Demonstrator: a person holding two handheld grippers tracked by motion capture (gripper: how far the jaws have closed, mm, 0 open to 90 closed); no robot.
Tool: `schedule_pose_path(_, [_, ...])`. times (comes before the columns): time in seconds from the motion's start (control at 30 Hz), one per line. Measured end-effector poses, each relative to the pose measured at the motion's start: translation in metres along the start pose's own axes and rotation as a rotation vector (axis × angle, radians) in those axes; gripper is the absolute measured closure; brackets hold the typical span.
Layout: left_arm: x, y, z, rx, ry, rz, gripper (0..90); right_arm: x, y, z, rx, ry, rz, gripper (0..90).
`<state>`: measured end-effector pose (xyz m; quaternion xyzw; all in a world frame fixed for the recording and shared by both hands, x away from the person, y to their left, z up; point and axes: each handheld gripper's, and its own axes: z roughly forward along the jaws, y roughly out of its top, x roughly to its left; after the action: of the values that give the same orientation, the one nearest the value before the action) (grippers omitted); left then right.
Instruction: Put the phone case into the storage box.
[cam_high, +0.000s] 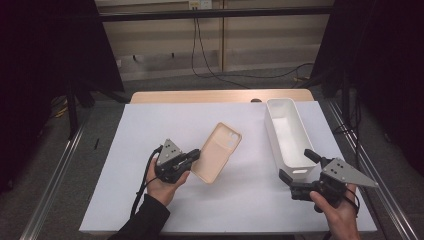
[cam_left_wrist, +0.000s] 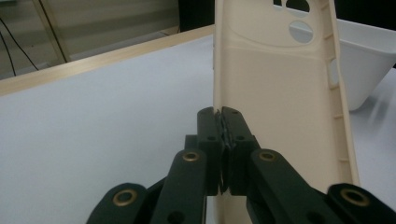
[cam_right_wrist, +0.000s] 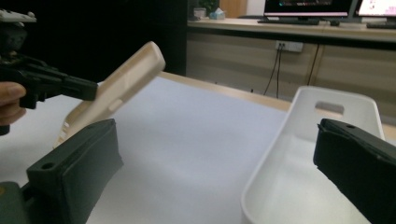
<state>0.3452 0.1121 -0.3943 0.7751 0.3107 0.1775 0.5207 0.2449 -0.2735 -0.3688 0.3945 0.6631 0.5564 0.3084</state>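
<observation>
Black left gripper (cam_left_wrist: 223, 122) jaws clamped together on the near side wall of the beige soft-plastic phone case (cam_left_wrist: 275, 88), lifted and tilted just ahead of it. Right gripper (cam_right_wrist: 215, 172) jaws wide apart, astride the near end of the white rectangular plastic bin (cam_high: 287, 131) (empty). Likely next: case into bin. Keep the thin-edge pinch firm, carry level toward the right claw, release low inside.

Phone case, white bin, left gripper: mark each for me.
phone case (cam_high: 216, 152), high view, on its inner back panel.
white bin (cam_high: 288, 131), high view, on its bare inside floor.
left gripper (cam_left_wrist: 223, 122), left gripper view, between its closed fingertips.
</observation>
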Motion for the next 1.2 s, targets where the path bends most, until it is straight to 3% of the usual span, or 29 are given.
schedule_pose_path(0.07, [-0.002,0.001,0.001,-0.005,0.002,0.011,87.5,0.004,0.007,0.005,-0.010,0.007,-0.020,0.0])
schedule_pose_path(0.17, [-0.005,0.000,0.005,0.001,-0.007,0.013,87.5,0.008,0.008,0.019,-0.023,0.027,-0.006,0.0])
schedule_pose_path(0.37, [-0.010,0.002,0.010,-0.014,-0.018,0.014,87.5,0.019,0.005,0.047,0.020,0.069,-0.011,0.3])
schedule_pose_path(0.6, [-0.018,0.007,0.015,-0.044,-0.012,0.009,87.5,0.028,0.013,0.063,0.024,0.059,-0.019,7.9])
schedule_pose_path(0.77, [-0.022,0.009,0.020,-0.068,-0.002,0.002,87.5,0.027,0.016,0.077,-0.001,0.033,0.011,9.7])
schedule_pose_path(0.93, [-0.026,0.009,0.023,-0.077,0.002,0.007,87.5,0.028,0.024,0.085,-0.036,-0.004,0.007,13.0])
schedule_pose_path(1.0, [-0.026,0.009,0.023,-0.079,0.004,0.008,87.5,0.028,0.025,0.087,-0.048,-0.011,0.026,14.3])
schedule_pose_path(1.13, [-0.025,0.008,0.025,-0.081,0.011,0.014,87.5,0.029,0.023,0.096,-0.020,-0.008,0.059,18.5])
schedule_pose_path(1.2, [-0.025,0.008,0.026,-0.081,0.010,0.011,87.5,0.031,0.021,0.101,-0.019,-0.002,0.078,24.0])
